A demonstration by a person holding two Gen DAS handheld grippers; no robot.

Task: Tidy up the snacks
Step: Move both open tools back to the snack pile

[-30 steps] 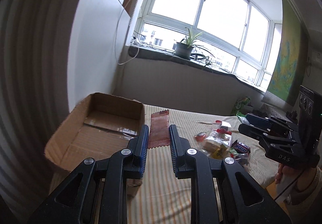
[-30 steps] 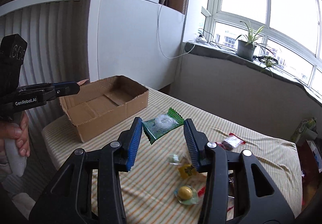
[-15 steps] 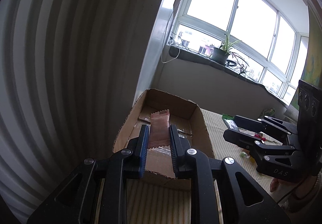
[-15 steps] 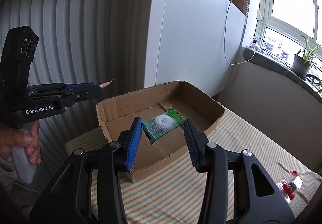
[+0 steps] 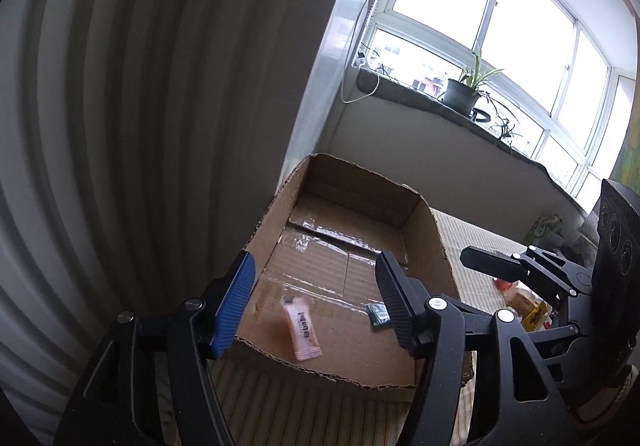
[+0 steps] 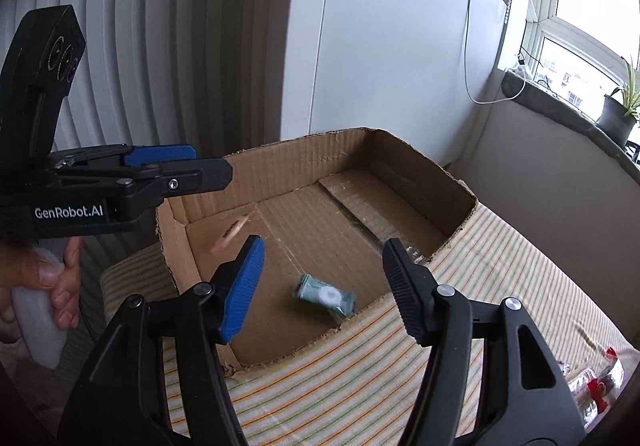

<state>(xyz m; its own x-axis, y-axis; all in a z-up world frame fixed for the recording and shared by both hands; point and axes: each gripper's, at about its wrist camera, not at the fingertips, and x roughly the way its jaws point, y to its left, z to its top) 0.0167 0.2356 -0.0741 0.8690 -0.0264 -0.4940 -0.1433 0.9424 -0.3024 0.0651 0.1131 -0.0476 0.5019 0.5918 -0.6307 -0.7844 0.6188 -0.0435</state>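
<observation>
L gripper [image 5: 314,304] had jaws spread wide, nothing between the pads; it sat above the near-left end of the cardboard box [image 5: 434,230]; pink snack bar [image 5: 302,328] showed blurred in the gap between the jaws but lower, touching neither pad, over the box floor near the front wall; cannot tell if it was resting or in the air; in the R wrist view the same bar [image 6: 231,234] was a blurred pale streak near the box's left inner corner, below the L gripper [image 6: 188,169] seen from the side.

R gripper [image 6: 322,284] also had jaws wide apart, holding nothing; green snack packet [image 6: 326,296] lay on the box floor, framed between the jaws and below them, closer to the near wall, apart from both pads; in the L wrist view the green packet [image 5: 378,314] was partly hidden behind the L gripper's right finger; R gripper [image 5: 500,266] came in from the right side, level w/ the box's right wall.

Box [image 6: 400,181] was open-topped w/ torn edges, on a striped tablecloth [image 6: 500,278]; more snacks [image 5: 528,306] lay on the cloth to the right, well apart from the box; potted plant [image 5: 464,95] stood on the window sill.
</observation>
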